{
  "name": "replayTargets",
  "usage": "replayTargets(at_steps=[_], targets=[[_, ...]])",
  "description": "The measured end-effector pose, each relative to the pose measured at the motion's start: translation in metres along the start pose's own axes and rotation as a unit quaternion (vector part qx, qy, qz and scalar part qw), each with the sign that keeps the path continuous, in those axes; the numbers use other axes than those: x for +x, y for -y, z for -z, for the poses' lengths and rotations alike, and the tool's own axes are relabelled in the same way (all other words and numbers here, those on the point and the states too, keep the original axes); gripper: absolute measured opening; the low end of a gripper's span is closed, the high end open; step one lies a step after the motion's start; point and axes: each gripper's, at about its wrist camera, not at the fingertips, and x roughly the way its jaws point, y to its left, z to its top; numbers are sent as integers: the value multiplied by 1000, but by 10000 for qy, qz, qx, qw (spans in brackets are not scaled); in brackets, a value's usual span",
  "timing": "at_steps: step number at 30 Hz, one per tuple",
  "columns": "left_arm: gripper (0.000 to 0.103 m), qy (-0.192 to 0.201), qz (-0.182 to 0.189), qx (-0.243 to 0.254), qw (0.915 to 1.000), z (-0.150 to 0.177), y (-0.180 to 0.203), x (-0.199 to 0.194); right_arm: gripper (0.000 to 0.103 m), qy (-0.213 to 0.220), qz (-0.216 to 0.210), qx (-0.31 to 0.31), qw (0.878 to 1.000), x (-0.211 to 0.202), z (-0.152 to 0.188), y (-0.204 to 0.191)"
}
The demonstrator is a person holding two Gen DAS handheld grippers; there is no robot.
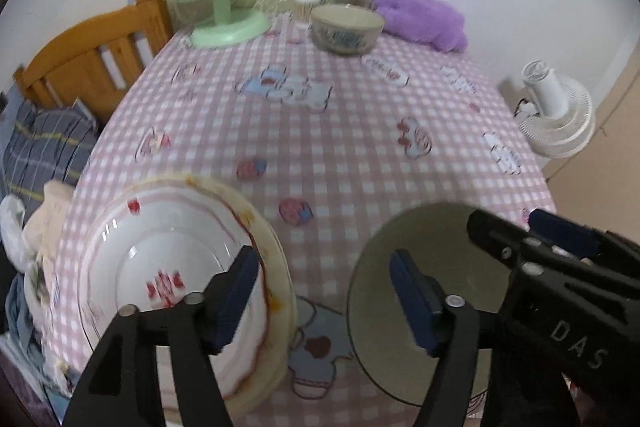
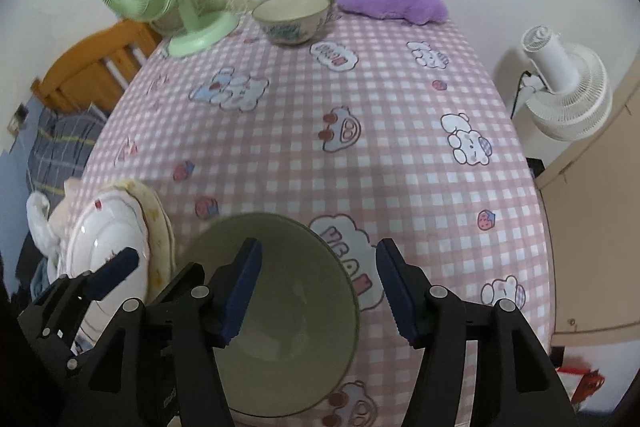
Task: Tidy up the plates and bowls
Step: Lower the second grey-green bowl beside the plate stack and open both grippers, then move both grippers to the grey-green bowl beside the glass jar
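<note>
Plates (image 1: 168, 267) sit stacked at the table's (image 1: 352, 147) near left edge, a white one on a yellow-rimmed one; an olive bowl (image 2: 280, 311) stands just right of them. The left gripper (image 1: 324, 297) has its jaws spread, one finger above the plate stack. The right gripper (image 2: 318, 291) is also spread, astride the bowl's rim. Only the right wrist view shows the bowl's inside. A patterned bowl (image 2: 292, 17) stands far back.
</note>
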Motion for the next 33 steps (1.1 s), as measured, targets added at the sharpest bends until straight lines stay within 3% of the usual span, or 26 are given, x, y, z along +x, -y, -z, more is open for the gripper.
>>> replayTargets(at_steps=[10,14,23,33], targets=[[77,322,215,428,9983,-38,-25,-17,64,447,212,330,9982,-24,-21,-35],[77,376,272,475,9978,-56,-28,-18,73,651,394,330,9966,-30,-33,-42],[77,735,-44,459,9962,-100,-17,-10,81,1004,299,202,9943,-27,-77,-37],[78,992,-471,199,9938,-160,9,22,82,1200,-84,-107,9927,0,-147,-15]])
